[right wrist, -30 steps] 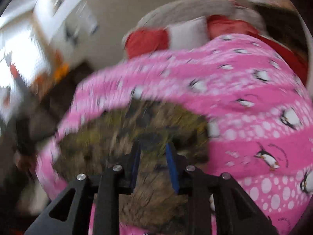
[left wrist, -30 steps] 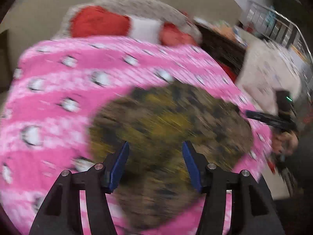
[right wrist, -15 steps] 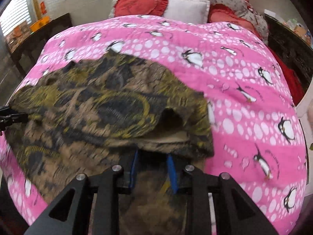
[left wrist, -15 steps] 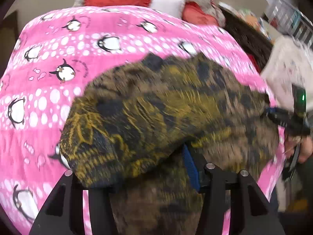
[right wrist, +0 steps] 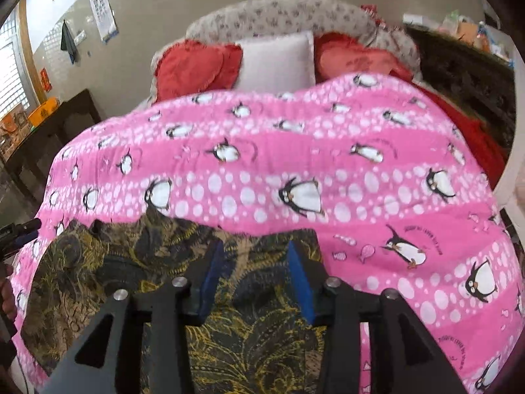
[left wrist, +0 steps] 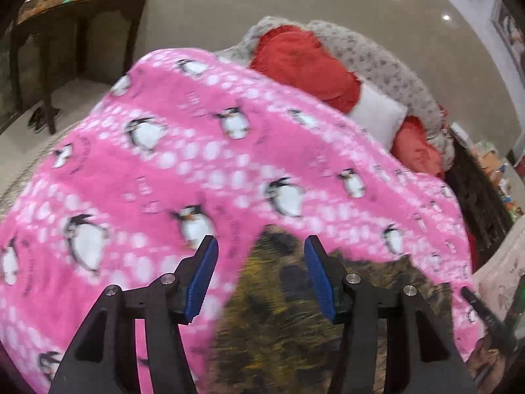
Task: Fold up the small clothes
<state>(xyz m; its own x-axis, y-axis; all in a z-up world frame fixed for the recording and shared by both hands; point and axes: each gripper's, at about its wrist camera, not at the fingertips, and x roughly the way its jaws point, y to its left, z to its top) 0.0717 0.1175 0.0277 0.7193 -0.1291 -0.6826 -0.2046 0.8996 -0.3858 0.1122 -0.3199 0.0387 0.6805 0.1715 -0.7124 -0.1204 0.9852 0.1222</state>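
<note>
Brown-and-mustard paisley-printed small cloth garment [right wrist: 137,262] lies spread on the pink fleece blanket with penguins and white dots [right wrist: 295,151], at the near edge of the bed, and it appears to have been laid there because the broad, soft surface gives room to flatten and fold it. At the left of the scene, the left gripper [left wrist: 259,272] hangs over the blanket with the garment's far edge showing between and below its blue ribbed pads [left wrist: 201,275]; the jaws stand part-way open with nothing pinched, the cloth lying loose beneath them. That view is blurred, so the fabric's print reads only as dark and yellow smears. Further right, the right gripper [right wrist: 254,272] hovers over the middle of the garment; its jaws have just been opening, and they now stand apart with the cloth lying flat under them, not caught between the pads, which I judge to mean a fold has been laid down and let go. The garment looks thin and limp, with a slightly ragged, wavy far edge and a doubled layer towards the near side; it should slide easily on the fleece. The blanket is plush and matte, draped over a rounded mattress. Beyond it, at the head of the bed, sit a red frilled cushion [right wrist: 197,65], a plain white square pillow [right wrist: 275,62] and a second red cushion [right wrist: 354,62] against a grey flower-patterned padded headboard [right wrist: 279,16].
</note>
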